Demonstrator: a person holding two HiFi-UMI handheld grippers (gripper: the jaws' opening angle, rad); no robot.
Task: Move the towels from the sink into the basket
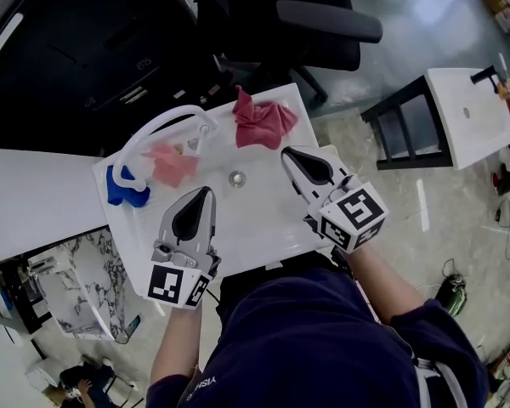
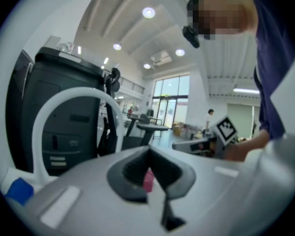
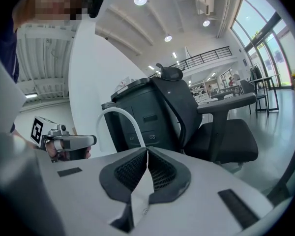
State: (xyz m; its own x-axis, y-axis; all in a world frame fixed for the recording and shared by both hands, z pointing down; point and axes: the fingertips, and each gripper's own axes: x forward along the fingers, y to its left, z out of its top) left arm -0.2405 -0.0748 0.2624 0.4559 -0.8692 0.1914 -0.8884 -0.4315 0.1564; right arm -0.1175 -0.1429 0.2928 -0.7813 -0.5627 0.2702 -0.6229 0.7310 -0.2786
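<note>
Sink (image 1: 263, 209) check: nothing held.
Your left hand-held gripper (image 1: 206, 192) and right hand-held gripper (image 1: 286, 153) hover above, both closed.

Looks along the left gripper (image 2: 148, 151), jaws pressed together. Shows a pink towel (image 2: 148, 180) as a sliver in the notch below the tips. Catches a white faucet (image 2: 73, 98) arching at left before a dark unit (image 2: 64, 127), with a blue towel (image 2: 19, 190) low in the corner. Finds the right gripper (image 2: 177, 145) at right, beside a person (image 2: 280, 58).
</note>
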